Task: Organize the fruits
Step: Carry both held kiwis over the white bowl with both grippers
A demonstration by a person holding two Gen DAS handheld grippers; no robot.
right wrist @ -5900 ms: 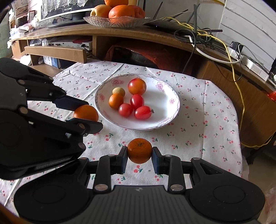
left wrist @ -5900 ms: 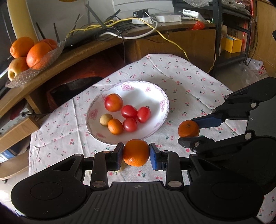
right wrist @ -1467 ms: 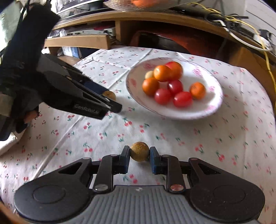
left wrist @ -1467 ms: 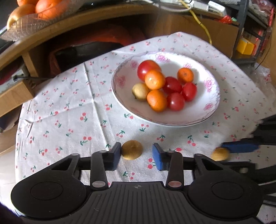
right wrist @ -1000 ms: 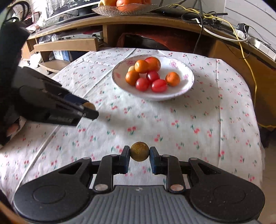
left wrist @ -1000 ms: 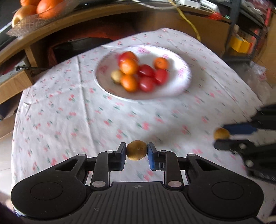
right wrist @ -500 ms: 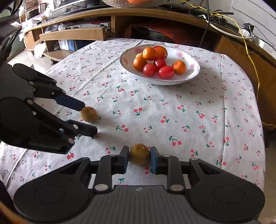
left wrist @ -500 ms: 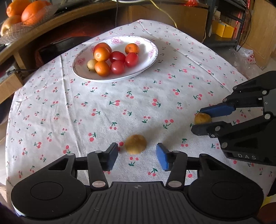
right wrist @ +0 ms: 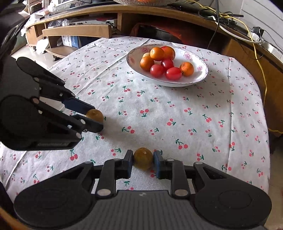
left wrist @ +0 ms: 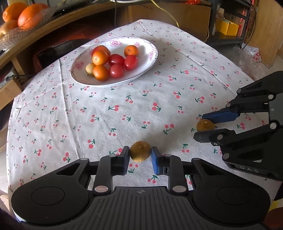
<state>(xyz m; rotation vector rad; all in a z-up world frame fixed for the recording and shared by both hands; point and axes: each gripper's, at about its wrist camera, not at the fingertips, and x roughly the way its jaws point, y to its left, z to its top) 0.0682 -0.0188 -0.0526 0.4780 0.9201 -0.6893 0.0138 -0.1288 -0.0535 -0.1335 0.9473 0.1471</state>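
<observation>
Two small brown fruits lie low over the cherry-print tablecloth, near its front edge. My left gripper (left wrist: 140,155) is shut on one brown fruit (left wrist: 140,153), which also shows in the right wrist view (right wrist: 94,114). The other brown fruit (right wrist: 143,158) sits between the fingers of my right gripper (right wrist: 143,161), which is shut on it; the left wrist view shows this fruit at the right (left wrist: 205,125). A white flowered plate (left wrist: 150,53) (right wrist: 203,71) further back holds red tomatoes, small oranges and one pale fruit.
A glass dish of oranges (left wrist: 17,16) rests on the curved wooden shelf behind the table. Cables (right wrist: 230,19) trail over that shelf at the right. A yellow box (left wrist: 228,27) sits on a rack beyond the table. The cloth's edges fall away left and right.
My left gripper has closed onto the brown fruit that lay between its open fingers half a second ago. The right gripper has kept its hold on its fruit.
</observation>
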